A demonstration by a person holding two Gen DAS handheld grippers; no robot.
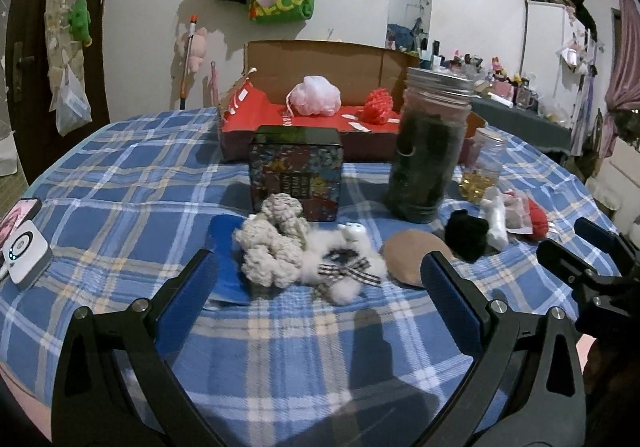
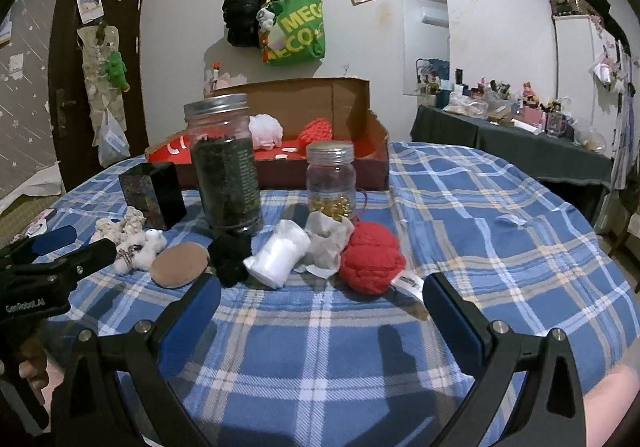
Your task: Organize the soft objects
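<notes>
Grippers first: my left gripper [image 1: 320, 283] and my right gripper [image 2: 322, 299] both hover over the plaid cloth [image 2: 500, 215] with fingers spread wide, holding nothing. Soft items sit in a loose row running left to right just beyond them — knitted beige toy [image 1: 272, 243], fluffy white toy [image 1: 344, 267] lying with its long axis across my view, brown pad [image 2: 180, 265], black pom [image 2: 232, 259], red knit ball [image 2: 372, 259]. Far behind, the cardboard box [image 2: 360, 143] holds a pink puff [image 1: 316, 95].
</notes>
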